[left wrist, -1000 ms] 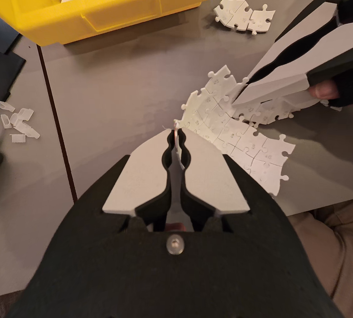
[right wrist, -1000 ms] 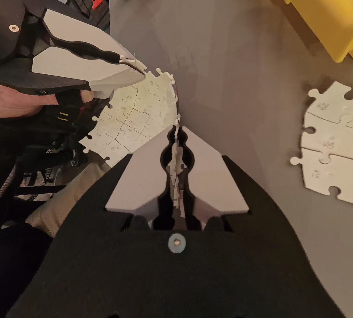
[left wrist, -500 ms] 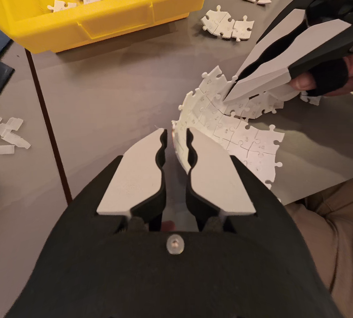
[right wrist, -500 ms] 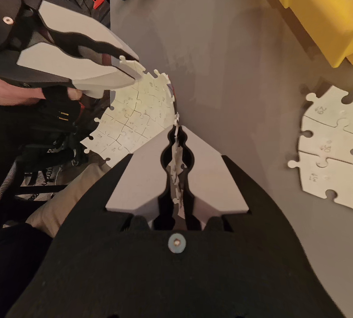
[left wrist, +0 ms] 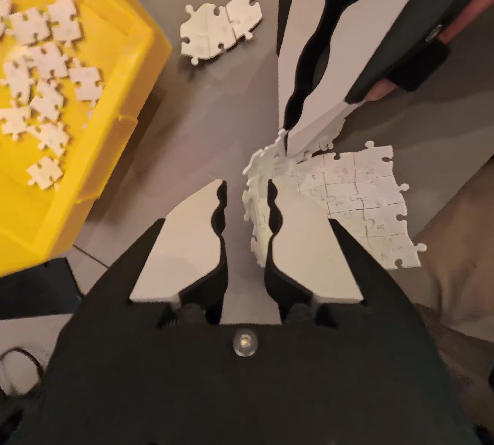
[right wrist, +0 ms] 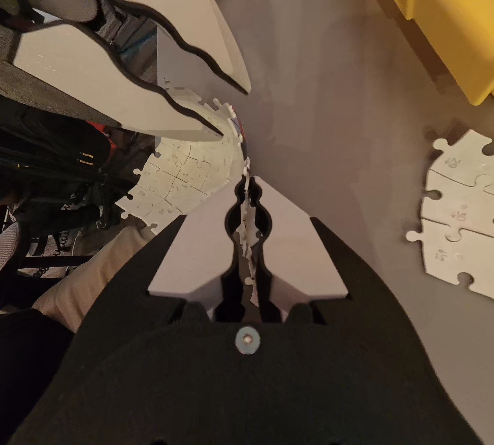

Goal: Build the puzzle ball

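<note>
grey table (left wrist: 192, 121) | curved puzzle shell (left wrist: 355, 199) edge-up | right gripper (right wrist: 247, 180) clamps rim

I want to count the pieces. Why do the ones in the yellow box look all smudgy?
In the left wrist view, the white puzzle pieces in the yellow plastic bin are smeared by motion blur; in the right wrist view, the joined white pieces on the grey table look sharp, while the open left gripper is slightly blurred.
</note>
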`<control>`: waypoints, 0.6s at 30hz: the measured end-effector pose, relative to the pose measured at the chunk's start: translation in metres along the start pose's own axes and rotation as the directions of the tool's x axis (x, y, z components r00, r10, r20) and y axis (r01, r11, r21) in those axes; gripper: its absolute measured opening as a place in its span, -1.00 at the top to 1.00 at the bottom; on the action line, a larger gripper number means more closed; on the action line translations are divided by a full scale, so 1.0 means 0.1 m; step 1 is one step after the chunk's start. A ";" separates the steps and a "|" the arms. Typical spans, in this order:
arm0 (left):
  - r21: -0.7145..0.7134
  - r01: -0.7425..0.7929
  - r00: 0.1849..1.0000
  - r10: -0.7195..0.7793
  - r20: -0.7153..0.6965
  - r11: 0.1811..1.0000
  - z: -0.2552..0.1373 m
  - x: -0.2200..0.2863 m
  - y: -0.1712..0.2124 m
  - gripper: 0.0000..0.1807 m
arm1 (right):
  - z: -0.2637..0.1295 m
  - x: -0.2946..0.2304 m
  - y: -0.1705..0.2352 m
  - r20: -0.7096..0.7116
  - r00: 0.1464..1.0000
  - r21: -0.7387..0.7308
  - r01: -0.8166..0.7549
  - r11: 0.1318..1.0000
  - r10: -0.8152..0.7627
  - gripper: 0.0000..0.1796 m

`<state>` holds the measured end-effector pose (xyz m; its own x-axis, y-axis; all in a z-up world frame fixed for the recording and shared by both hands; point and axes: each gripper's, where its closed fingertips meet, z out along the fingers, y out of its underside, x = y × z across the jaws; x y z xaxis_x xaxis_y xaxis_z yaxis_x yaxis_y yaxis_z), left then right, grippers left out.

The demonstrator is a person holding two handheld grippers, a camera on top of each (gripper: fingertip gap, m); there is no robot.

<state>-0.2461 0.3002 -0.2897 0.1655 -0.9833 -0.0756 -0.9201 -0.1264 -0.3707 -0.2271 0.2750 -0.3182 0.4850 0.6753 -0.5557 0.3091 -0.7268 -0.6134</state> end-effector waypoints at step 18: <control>-0.099 -0.045 0.978 0.024 -0.206 0.994 0.25 0.12 0.03 0.90 | 0.03 0.01 0.02 -0.013 0.999 0.001 0.031 1.000 -0.031 1.00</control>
<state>-0.2380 0.2910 -0.3151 0.0671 -0.9919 0.1077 -0.9572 -0.0944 -0.2735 -0.2283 0.2746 -0.3212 0.4854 0.6961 -0.5290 0.3233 -0.7051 -0.6311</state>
